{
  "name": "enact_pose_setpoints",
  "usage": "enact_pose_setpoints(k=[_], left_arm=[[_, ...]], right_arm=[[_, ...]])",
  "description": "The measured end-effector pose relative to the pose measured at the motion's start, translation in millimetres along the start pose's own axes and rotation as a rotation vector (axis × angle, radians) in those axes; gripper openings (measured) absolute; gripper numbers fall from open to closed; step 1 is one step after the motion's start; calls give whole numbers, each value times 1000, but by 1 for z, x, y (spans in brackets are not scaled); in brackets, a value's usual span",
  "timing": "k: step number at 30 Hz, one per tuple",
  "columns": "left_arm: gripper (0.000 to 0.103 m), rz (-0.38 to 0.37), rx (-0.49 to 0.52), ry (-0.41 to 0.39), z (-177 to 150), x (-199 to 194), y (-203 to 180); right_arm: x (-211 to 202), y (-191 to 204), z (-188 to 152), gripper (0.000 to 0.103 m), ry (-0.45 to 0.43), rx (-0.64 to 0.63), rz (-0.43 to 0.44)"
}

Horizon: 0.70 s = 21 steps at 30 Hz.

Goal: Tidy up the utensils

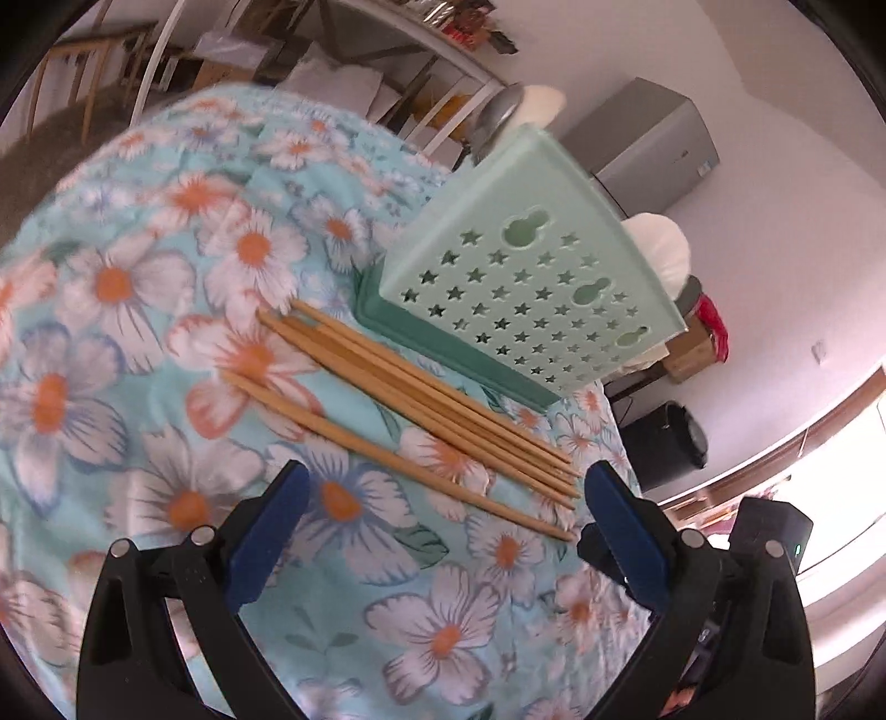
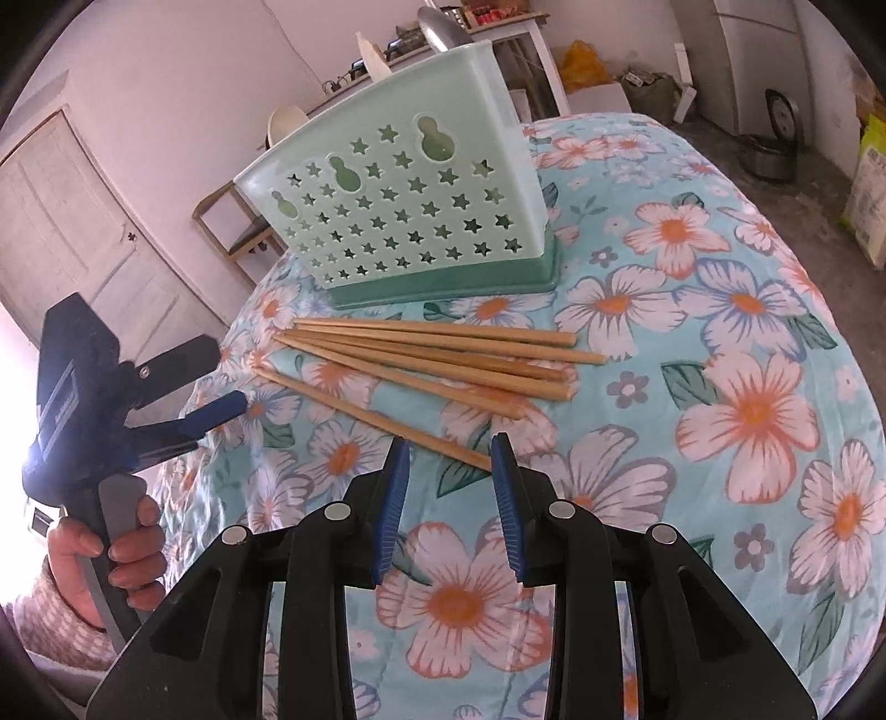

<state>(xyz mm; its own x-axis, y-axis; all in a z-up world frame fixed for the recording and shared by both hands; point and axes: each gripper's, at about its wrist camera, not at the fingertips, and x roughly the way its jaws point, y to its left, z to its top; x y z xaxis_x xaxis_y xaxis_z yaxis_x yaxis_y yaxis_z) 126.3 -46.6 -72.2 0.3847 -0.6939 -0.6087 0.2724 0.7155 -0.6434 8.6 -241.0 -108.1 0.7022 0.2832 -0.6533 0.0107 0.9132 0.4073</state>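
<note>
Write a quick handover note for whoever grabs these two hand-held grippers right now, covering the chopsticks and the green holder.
Left hand-held gripper: open wide, empty, above the thin ends of the chopsticks.
Right hand-held gripper: open, empty, at the thick end of the nearest wooden chopstick.
Six wooden chopsticks lie loose on the floral tablecloth, beside the mint-green star-perforated plastic utensil holder, which stands upright.
Done: a metal utensil and a white one already stick out of the holder.
Left: every chopstick still needs picking up and placing into the holder.
</note>
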Motion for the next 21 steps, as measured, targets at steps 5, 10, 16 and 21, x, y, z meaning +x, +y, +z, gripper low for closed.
enact_pose_setpoints(k=[5,10,16,21], left_arm=[[89,2,-139,-12,1,11,19],[81,38,-161,-31,5,15,18],[52,86,-224,-46,13,13,33],[21,119,-272,-38,15,8,50]], right_arm=[[0,-2,0,30,-1,8,3],[1,-7,-1,30,2,20,3],[1,-6,-3,30,4,22,4],[-3,-4,-4,30,-9,17,-3]])
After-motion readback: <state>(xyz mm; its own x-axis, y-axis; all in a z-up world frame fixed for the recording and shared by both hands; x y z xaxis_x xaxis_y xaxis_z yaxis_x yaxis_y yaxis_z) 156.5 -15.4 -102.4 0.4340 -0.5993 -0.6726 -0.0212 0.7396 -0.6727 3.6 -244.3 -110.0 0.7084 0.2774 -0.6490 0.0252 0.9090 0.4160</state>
